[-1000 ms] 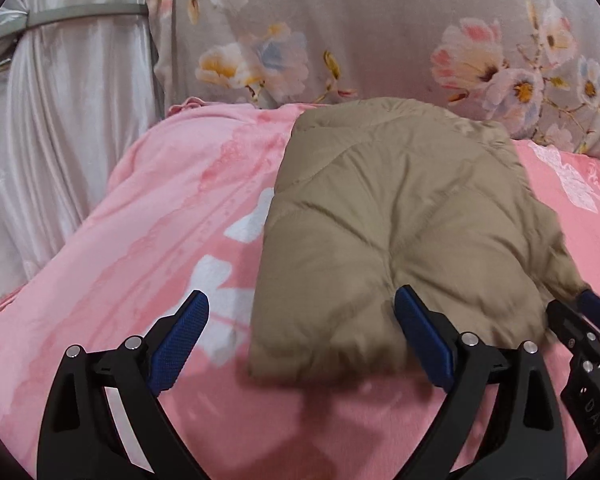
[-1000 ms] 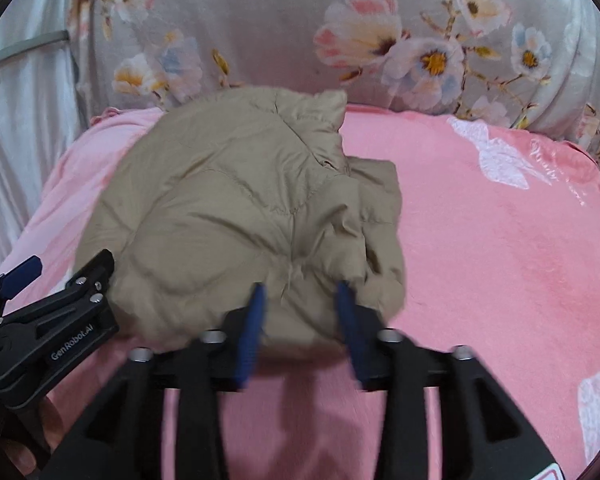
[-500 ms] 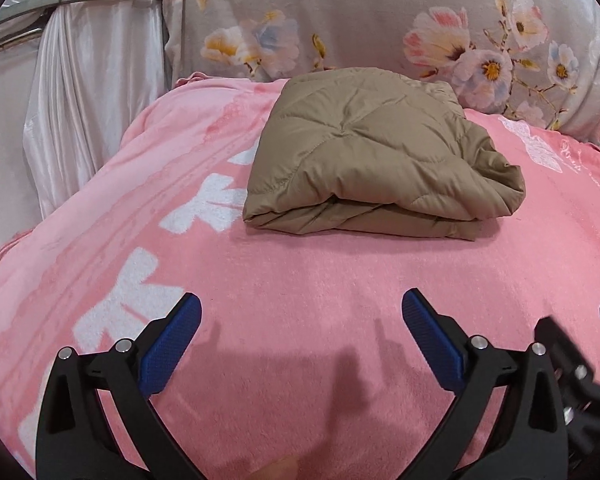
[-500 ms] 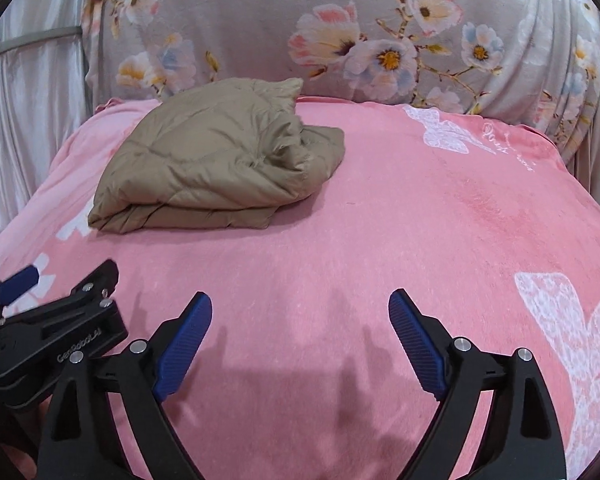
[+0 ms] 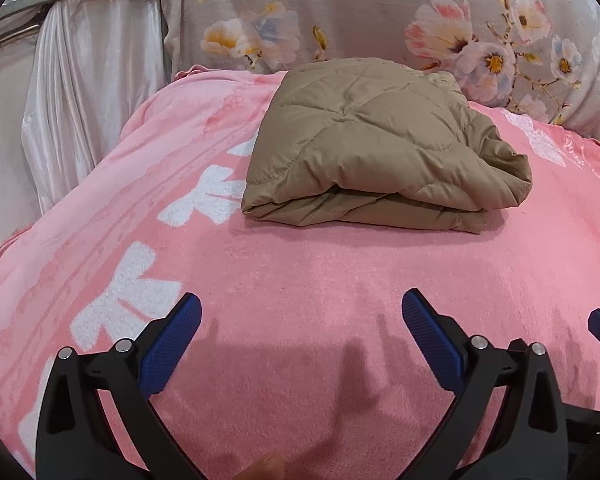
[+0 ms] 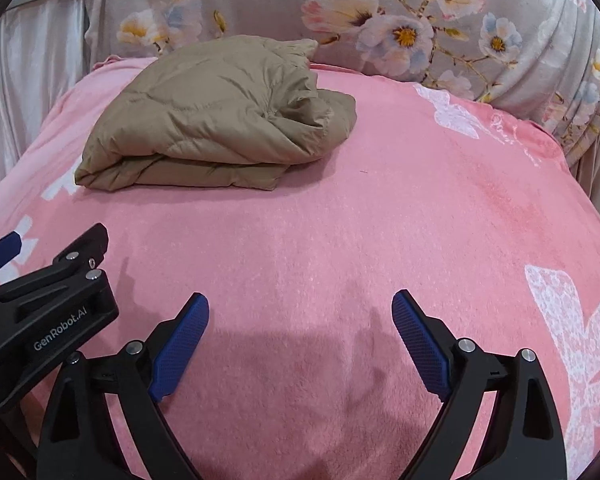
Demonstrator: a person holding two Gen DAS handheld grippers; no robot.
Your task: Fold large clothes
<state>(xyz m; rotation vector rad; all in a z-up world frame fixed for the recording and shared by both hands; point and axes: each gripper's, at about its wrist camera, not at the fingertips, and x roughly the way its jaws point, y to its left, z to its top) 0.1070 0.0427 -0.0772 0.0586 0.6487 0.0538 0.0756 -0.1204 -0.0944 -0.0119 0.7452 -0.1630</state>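
Observation:
A tan quilted puffer jacket lies folded in a compact bundle on the pink blanket, at the far side near the floral cushion. It also shows in the right wrist view, at the upper left. My left gripper is open and empty, hovering over bare blanket well short of the jacket. My right gripper is open and empty too, over the blanket to the right of the left one. The left gripper's body shows at the left edge of the right wrist view.
A grey floral cushion stands behind the jacket. A white satin curtain hangs at the far left. The pink blanket with white bow prints stretches to the right of the jacket.
Both grippers have let go of the jacket's near edge, opened wide and drawn back toward me. The jacket stays folded on the blanket.

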